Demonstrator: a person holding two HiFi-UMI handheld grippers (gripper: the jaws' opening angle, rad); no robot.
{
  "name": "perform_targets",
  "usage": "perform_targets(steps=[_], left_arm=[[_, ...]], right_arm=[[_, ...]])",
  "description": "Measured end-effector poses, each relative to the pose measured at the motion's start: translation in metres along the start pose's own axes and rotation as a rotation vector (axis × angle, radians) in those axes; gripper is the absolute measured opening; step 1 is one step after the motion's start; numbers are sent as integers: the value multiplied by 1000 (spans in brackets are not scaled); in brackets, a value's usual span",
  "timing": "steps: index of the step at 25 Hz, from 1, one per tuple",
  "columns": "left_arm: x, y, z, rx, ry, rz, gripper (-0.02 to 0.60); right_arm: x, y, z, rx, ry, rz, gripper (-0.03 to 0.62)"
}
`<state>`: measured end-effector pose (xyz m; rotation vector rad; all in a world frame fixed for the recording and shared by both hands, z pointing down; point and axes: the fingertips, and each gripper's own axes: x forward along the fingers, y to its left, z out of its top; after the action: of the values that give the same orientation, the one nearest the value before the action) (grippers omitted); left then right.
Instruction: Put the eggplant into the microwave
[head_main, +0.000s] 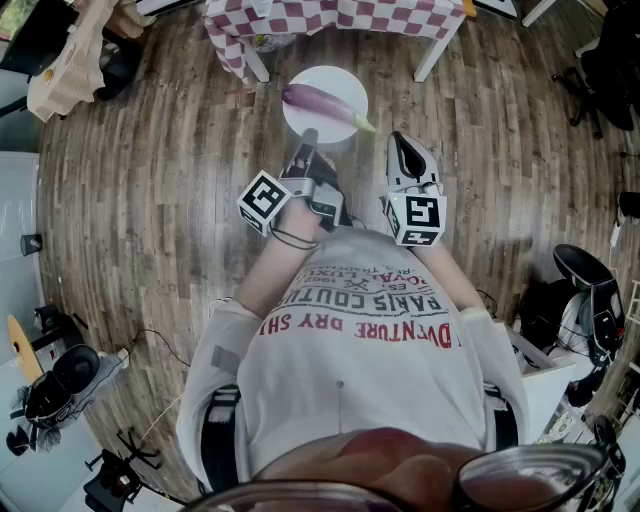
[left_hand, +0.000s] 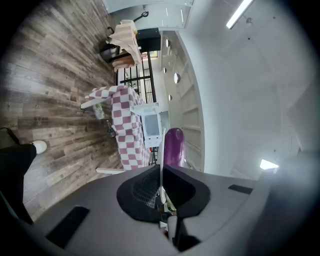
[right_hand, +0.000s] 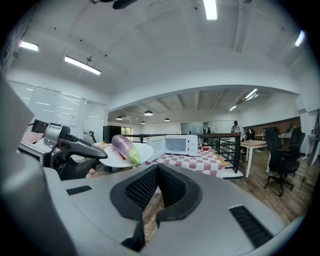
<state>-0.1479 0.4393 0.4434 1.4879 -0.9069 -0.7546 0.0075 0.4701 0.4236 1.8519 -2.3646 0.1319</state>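
Observation:
A purple eggplant (head_main: 320, 103) with a green stem end lies on a white plate (head_main: 345, 85). My left gripper (head_main: 308, 138) is shut on the plate's near rim and holds it above the floor. In the left gripper view the plate (left_hand: 161, 150) shows edge-on between the jaws, with the eggplant (left_hand: 173, 146) to its right. My right gripper (head_main: 398, 140) hangs beside the plate, shut and holding nothing. The right gripper view shows the eggplant (right_hand: 125, 147) on the plate (right_hand: 141, 152) and, beyond it, the white microwave (right_hand: 177, 145), door swung open, on a checkered table (right_hand: 210, 162).
The red-and-white checkered table (head_main: 330, 18) stands just past the plate on white legs (head_main: 437, 52). A black railing (right_hand: 226, 146), a black office chair (right_hand: 280, 160) and a wooden desk (right_hand: 257, 145) are to the right. Bags and gear (head_main: 60, 385) lie on the wood floor.

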Motion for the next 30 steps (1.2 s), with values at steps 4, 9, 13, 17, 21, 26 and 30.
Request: perform_targets(steps=[4, 9, 13, 17, 21, 26, 30], left_arm=[[2, 5, 1, -6, -3, 3, 35], [8, 8, -1, -13, 2, 6, 35], [8, 8, 0, -14, -2, 12, 35], [10, 8, 0, -14, -5, 24, 35], [19, 8, -3, -15, 2, 29, 35], [39, 17, -5, -36, 12, 46, 35], [65, 21, 2, -45, 22, 51, 35]], right_arm=[[5, 1, -2, -6, 5, 10, 25], [9, -1, -6, -8, 7, 17, 25], [11, 0, -5, -8, 8, 22, 25], [11, -5, -5, 16, 8, 15, 25], [14, -13, -11, 28, 29, 12, 25], [29, -25, -18, 35, 46, 9, 25], [52, -38, -20, 48, 60, -1, 25]])
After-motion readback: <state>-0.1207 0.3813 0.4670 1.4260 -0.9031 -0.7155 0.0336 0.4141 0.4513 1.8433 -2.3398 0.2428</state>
